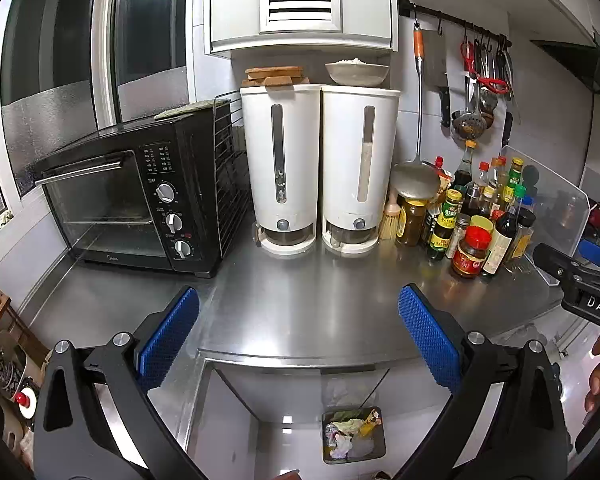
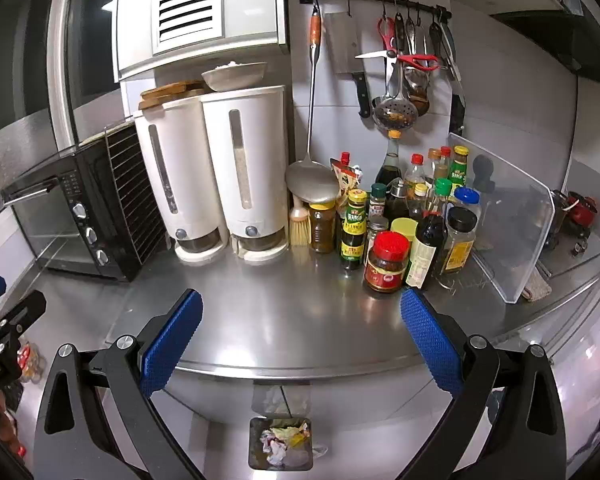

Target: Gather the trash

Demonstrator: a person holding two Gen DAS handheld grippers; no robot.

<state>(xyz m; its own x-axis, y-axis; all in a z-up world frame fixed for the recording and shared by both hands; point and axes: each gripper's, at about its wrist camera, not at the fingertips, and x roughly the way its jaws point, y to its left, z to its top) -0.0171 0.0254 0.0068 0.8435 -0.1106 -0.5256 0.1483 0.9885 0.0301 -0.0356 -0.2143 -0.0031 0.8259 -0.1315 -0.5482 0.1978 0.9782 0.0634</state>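
A small grey trash bin (image 1: 353, 435) stands on the floor below the steel counter's front edge; it holds crumpled paper, wrappers and green scraps. It also shows in the right wrist view (image 2: 281, 443). My left gripper (image 1: 299, 334) is open and empty, held above the counter edge over the bin. My right gripper (image 2: 301, 338) is open and empty, likewise above the counter edge. The right gripper's body shows at the right of the left wrist view (image 1: 580, 280). No loose trash shows on the counter.
On the steel counter (image 1: 308, 304) stand a black toaster oven (image 1: 140, 204), two white dispensers (image 1: 320, 168) and a cluster of sauce bottles and jars (image 2: 412, 224). A clear splash guard (image 2: 508, 220) stands at the right. Utensils and knives hang on a wall rail (image 2: 400, 52).
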